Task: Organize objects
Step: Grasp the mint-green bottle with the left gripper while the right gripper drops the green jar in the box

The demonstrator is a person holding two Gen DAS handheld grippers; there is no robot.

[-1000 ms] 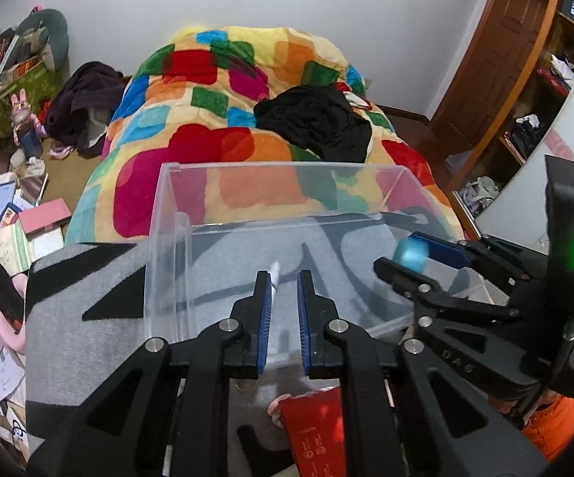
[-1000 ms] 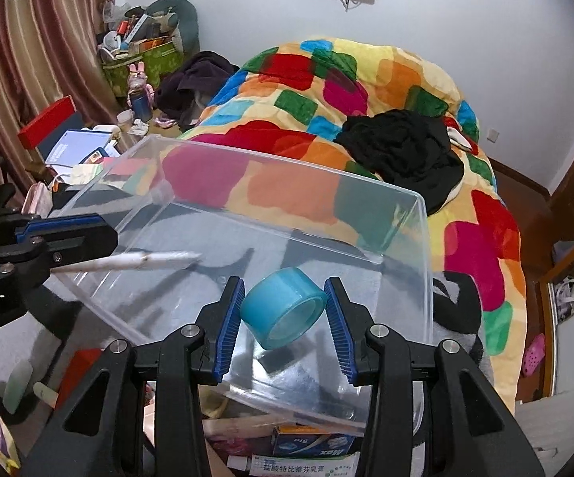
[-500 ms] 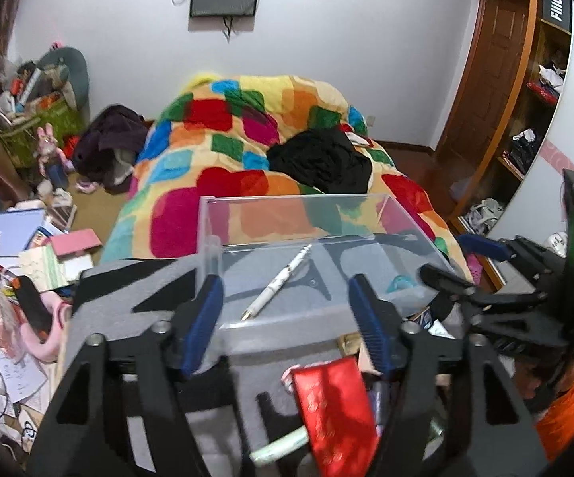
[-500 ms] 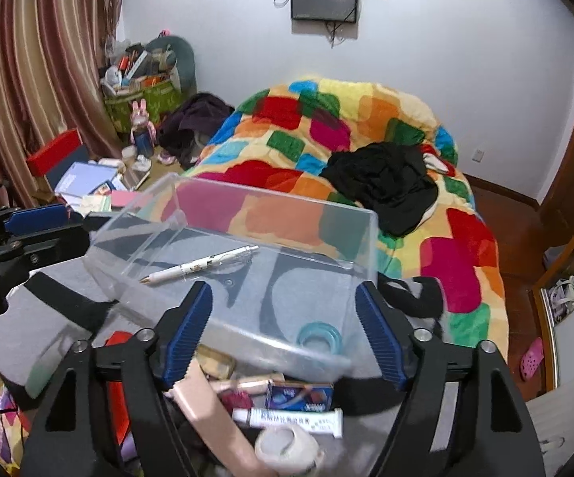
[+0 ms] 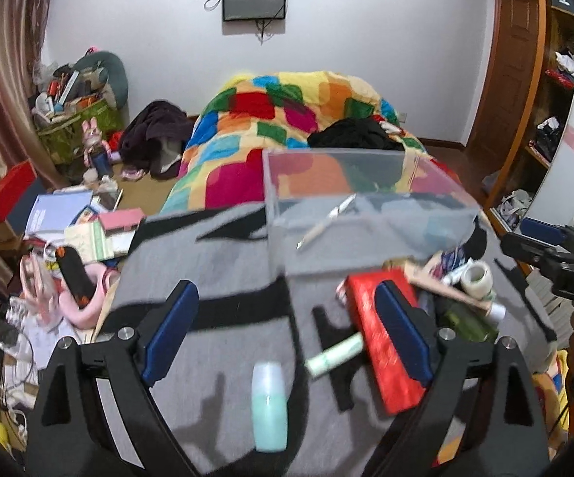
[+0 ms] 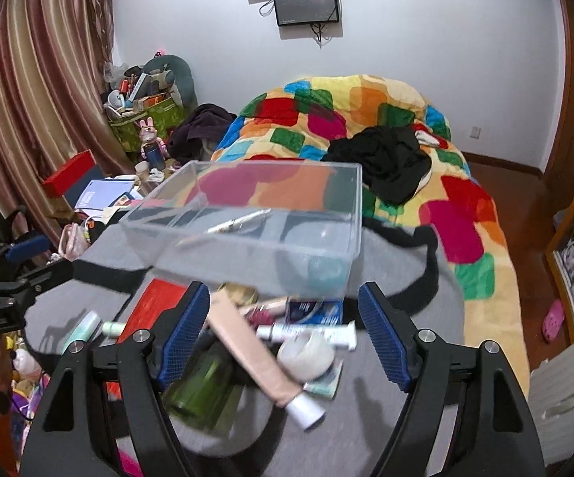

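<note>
A clear plastic box [image 5: 275,198] [image 6: 356,214] stands on a grey and black blanket. Inside it lie a white pen [image 5: 326,224] [image 6: 239,220] and a teal tape roll [image 6: 324,270]. My left gripper [image 5: 285,310] hovers back from the box, its jaws opening wide with nothing between them. A mint bottle [image 5: 270,405], a pale green tube [image 5: 334,355] and a red packet [image 5: 366,318] lie below it. My right gripper [image 6: 285,310] is open and empty over a beige tube [image 6: 251,351], a white tape roll [image 6: 306,353], a white tube [image 6: 310,334] and a green bottle [image 6: 199,389].
A bed with a bright patchwork quilt [image 6: 366,119] and black clothing [image 6: 386,159] lies behind the box. Books, boxes and toys [image 5: 68,214] crowd the floor on the left. Wooden shelves [image 5: 545,119] stand at the right.
Both grippers let go and drew back from the box with jaws spread. The pen and the teal tape roll now lie inside it. The loose items in front came into view.
</note>
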